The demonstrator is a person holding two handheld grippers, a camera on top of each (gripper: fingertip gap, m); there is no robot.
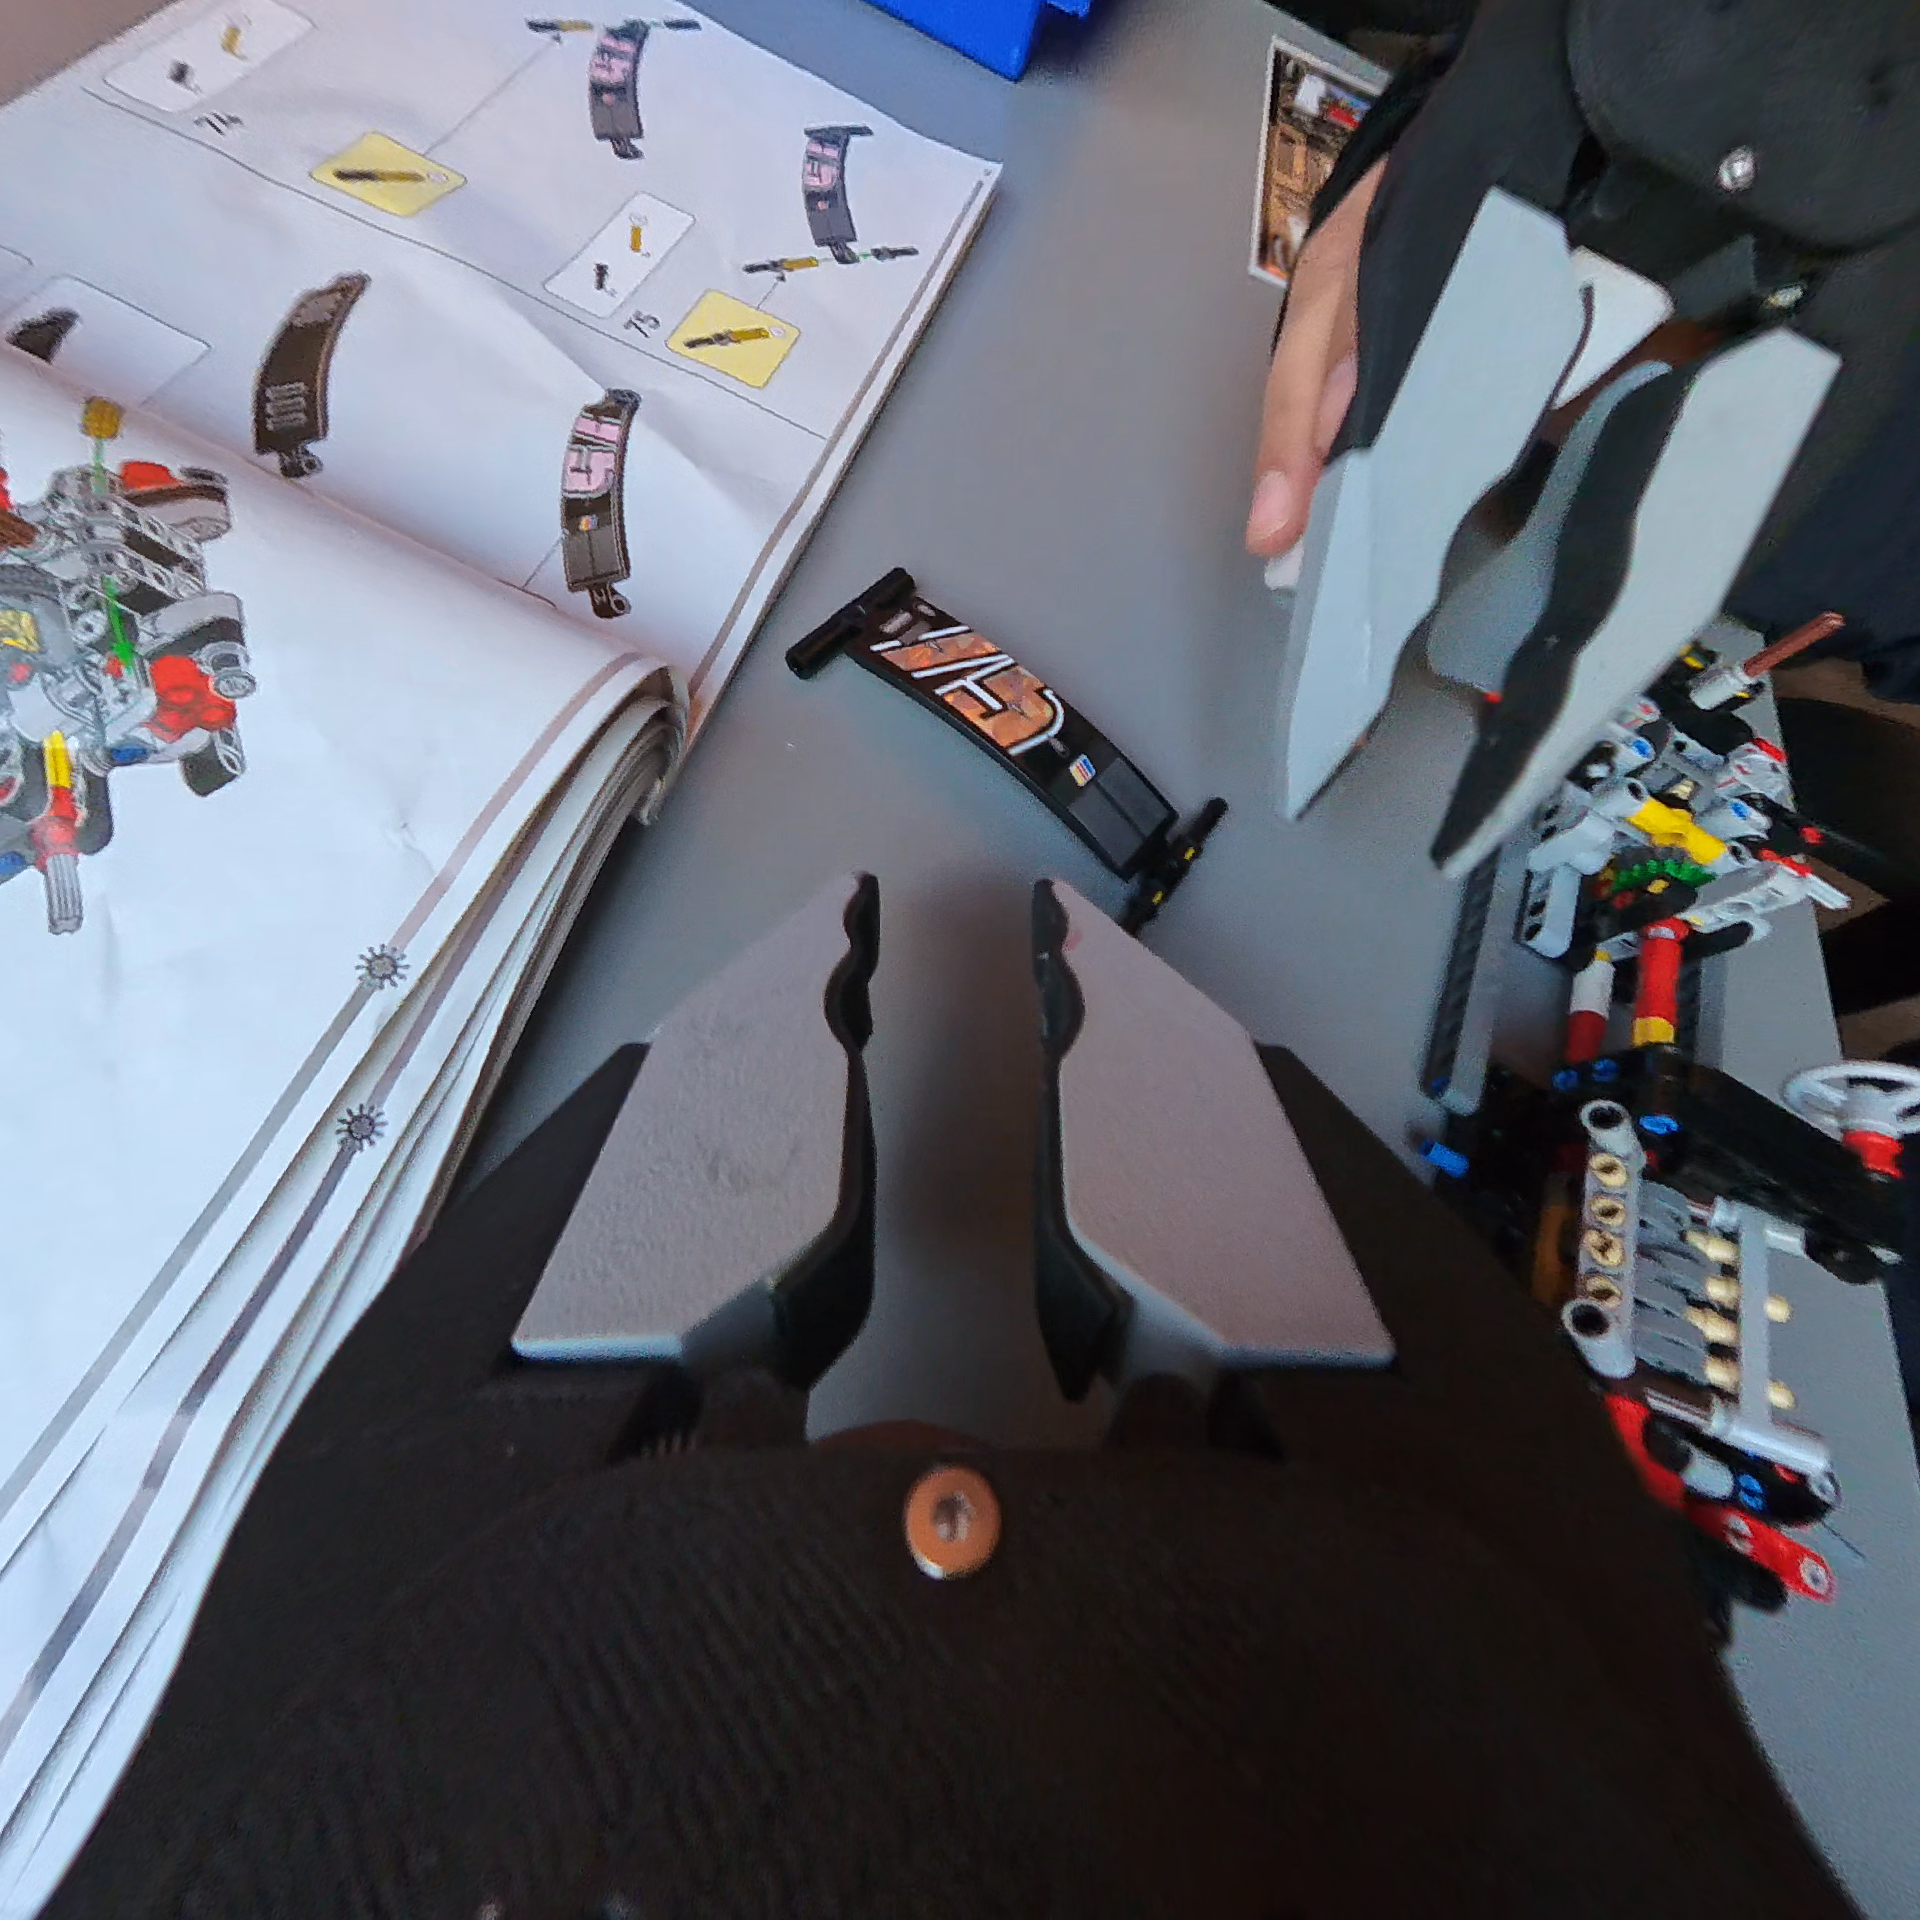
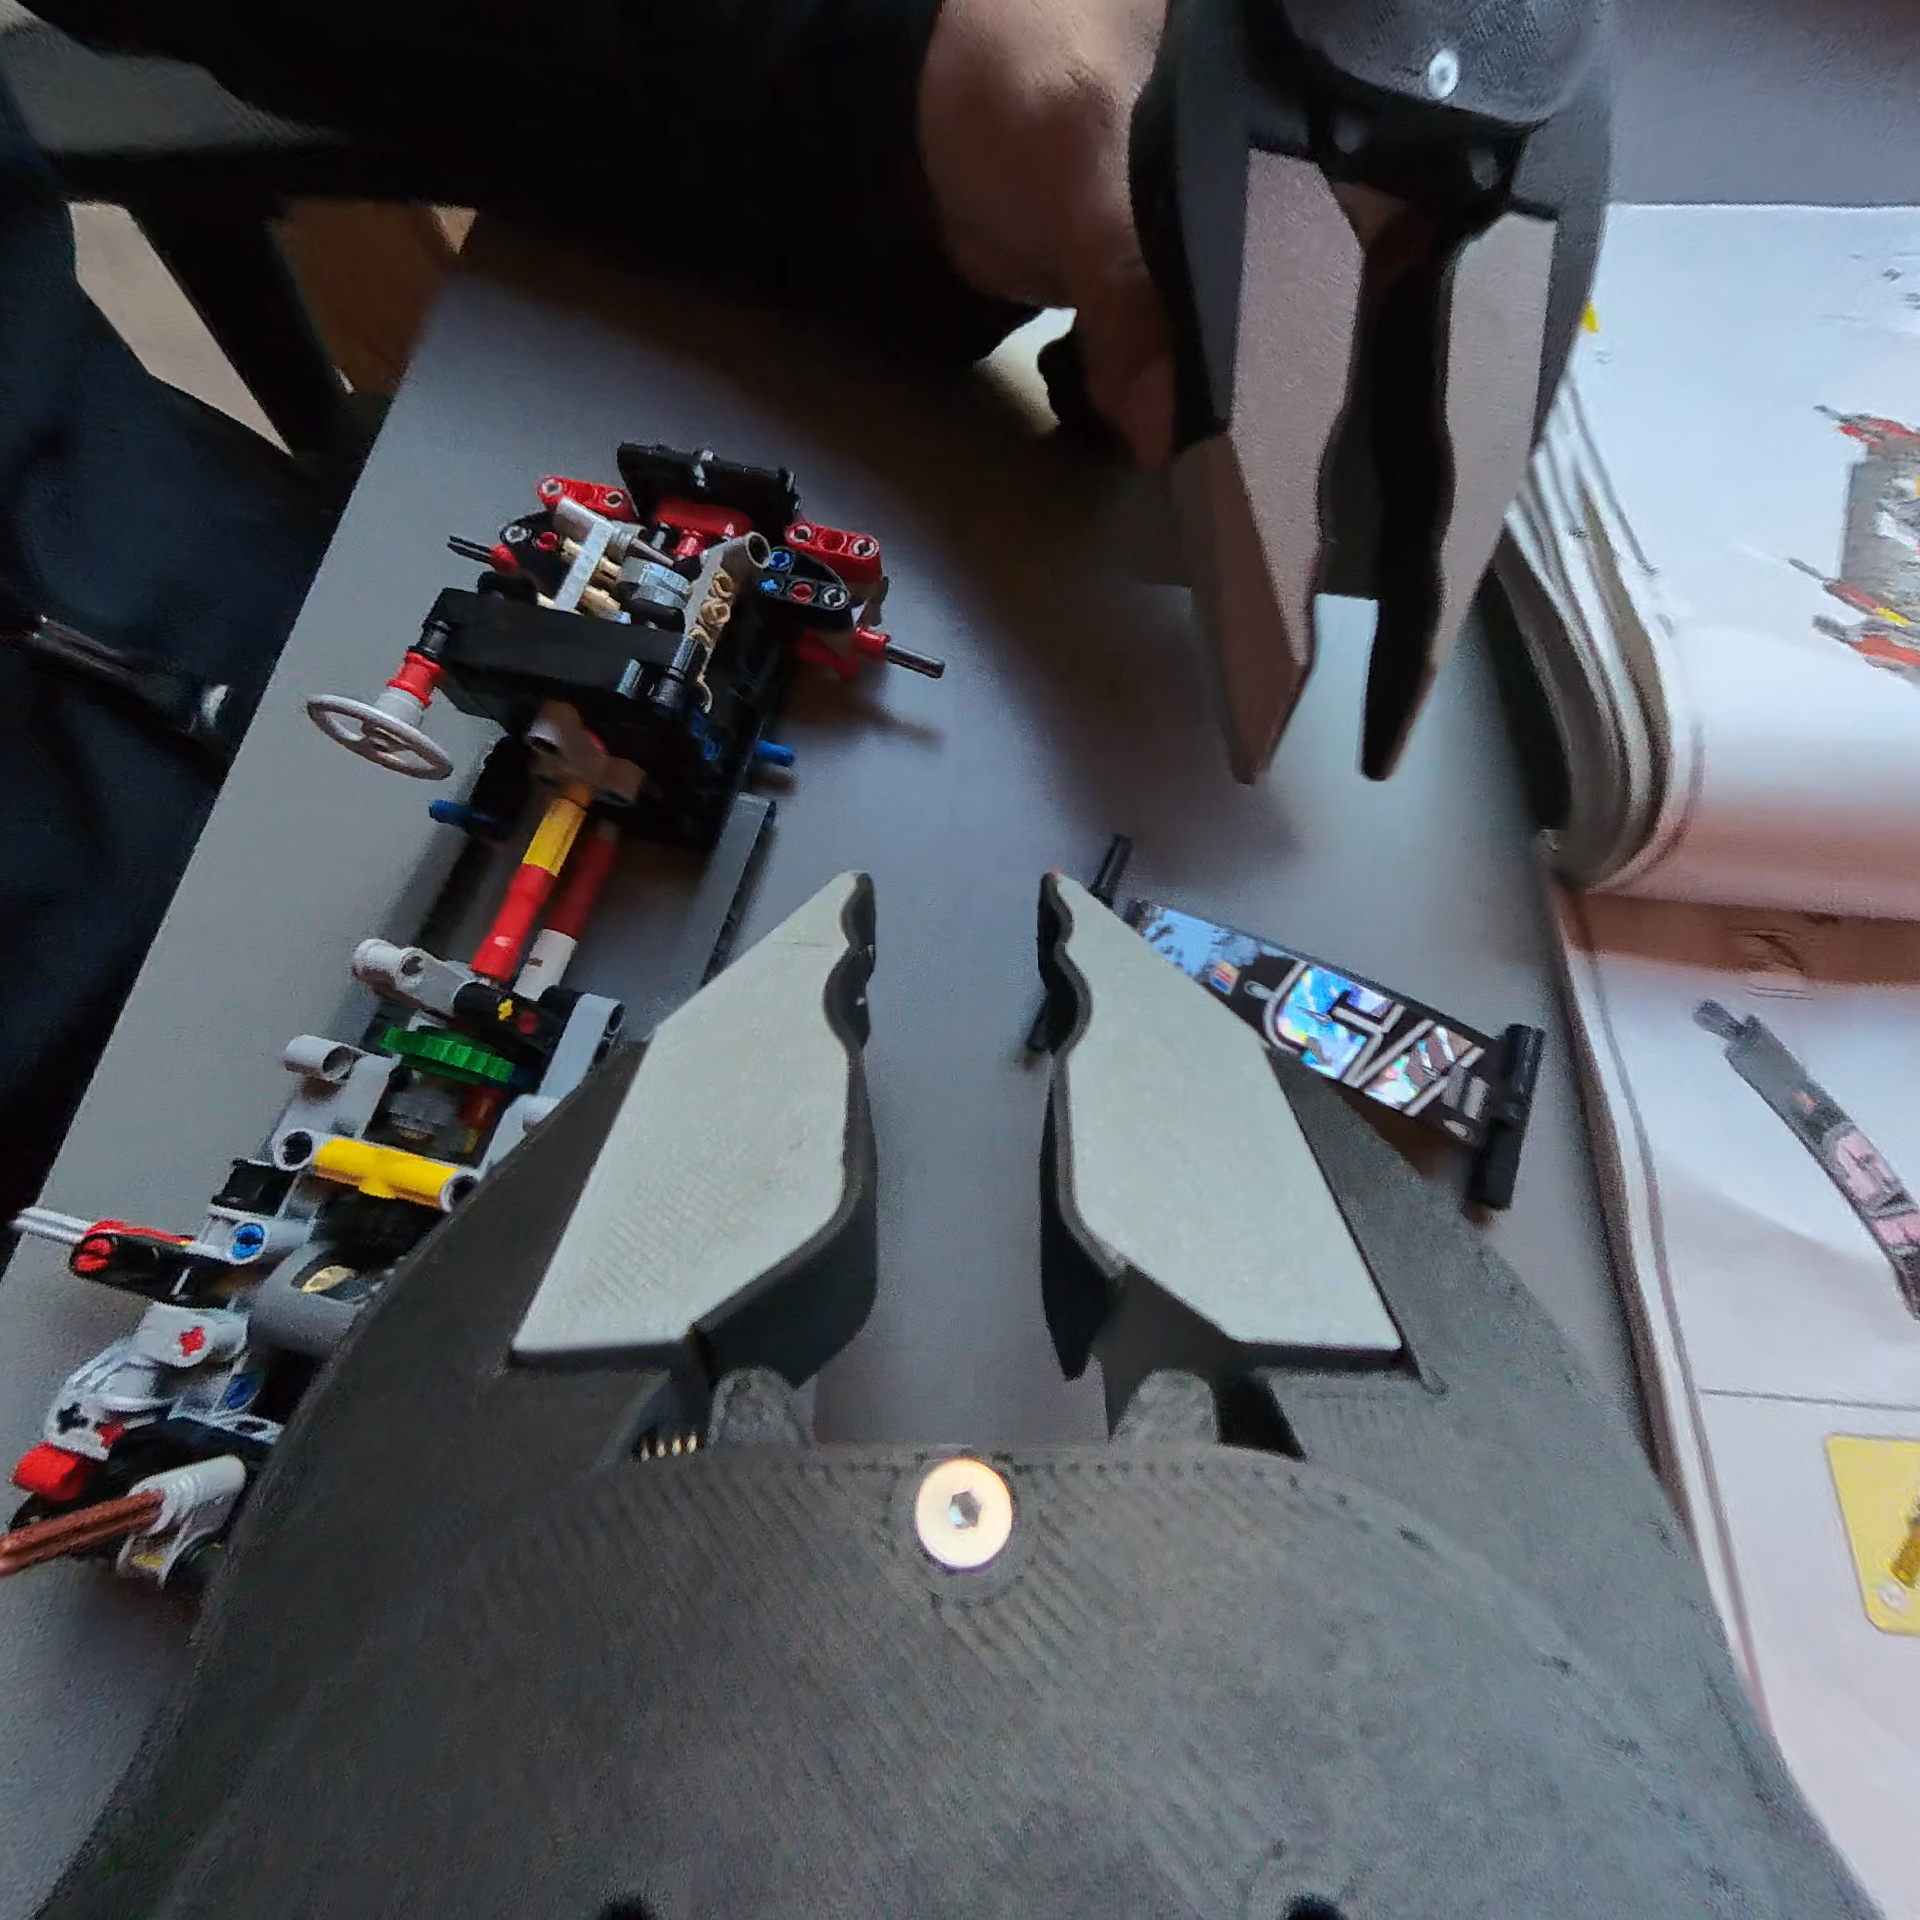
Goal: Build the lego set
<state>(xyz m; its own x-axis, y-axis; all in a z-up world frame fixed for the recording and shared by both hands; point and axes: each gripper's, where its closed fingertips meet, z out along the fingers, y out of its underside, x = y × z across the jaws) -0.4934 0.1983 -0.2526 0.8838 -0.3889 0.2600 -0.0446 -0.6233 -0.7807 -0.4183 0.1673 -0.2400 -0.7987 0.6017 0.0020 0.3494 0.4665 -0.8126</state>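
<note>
A black curved panel (image 1: 1023,732) with a shiny sticker and black pins at both ends lies flat on the grey table (image 1: 1091,416). My left gripper (image 1: 951,899) hovers just short of it, open, with only bare table between its fingers. My right gripper (image 2: 956,894) is open too, with nothing between its fingers; the panel (image 2: 1340,1029) lies just right of its right finger (image 2: 1153,1101) and partly behind it. Each gripper also shows in the other's view, the right one (image 1: 1382,821) and the left one (image 2: 1314,764), both raised above the table with jaws apart.
An open instruction booklet (image 1: 416,520) covers the table's left side. A half-built toy car chassis (image 2: 520,831) with a white steering wheel lies near the table's edge. A hand (image 1: 1304,384) grips the right gripper. A blue bin (image 1: 987,26) stands at the back.
</note>
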